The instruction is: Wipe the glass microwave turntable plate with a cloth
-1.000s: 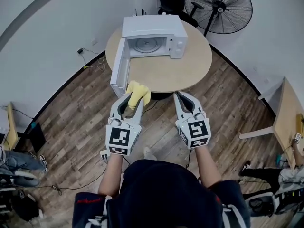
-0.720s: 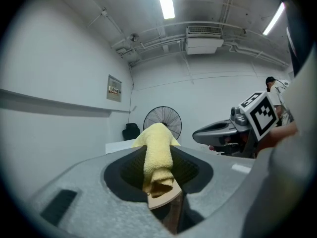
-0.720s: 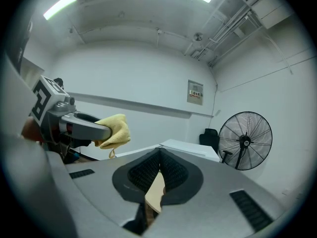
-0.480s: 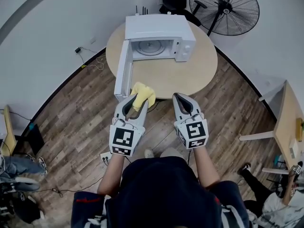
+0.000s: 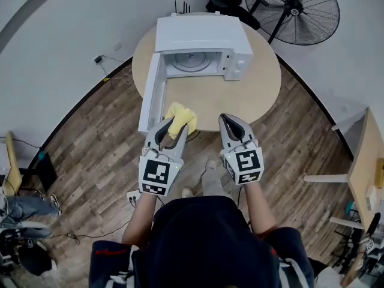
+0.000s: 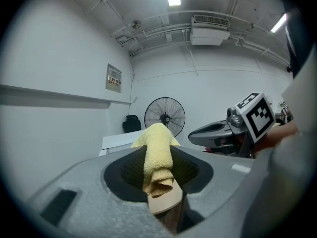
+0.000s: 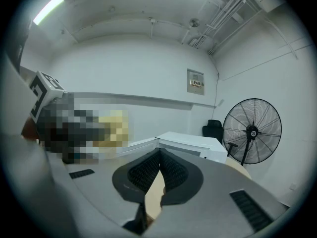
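Turntable plate (image 5: 191,61): lies inside the microwave (image 5: 201,36), flat on the cavity floor; the door (image 5: 152,95) stands open at the microwave's left side.
Plate handling (judgement): glass, so rigid, smooth, slippery and breakable, and fairly heavy. Take it by the rim, or steady the rim and wipe it in place.
Cloth (image 5: 181,116): yellow, soft, bunched and light. It is in front of the microwave, near the door's free edge.
Left gripper (image 5: 173,128): clamped on the cloth, with a fold poking past the tips.
Right gripper (image 5: 227,123): jaws pressed together with nothing between them; in front of the microwave.
Table (image 5: 252,98): round, carries the microwave.
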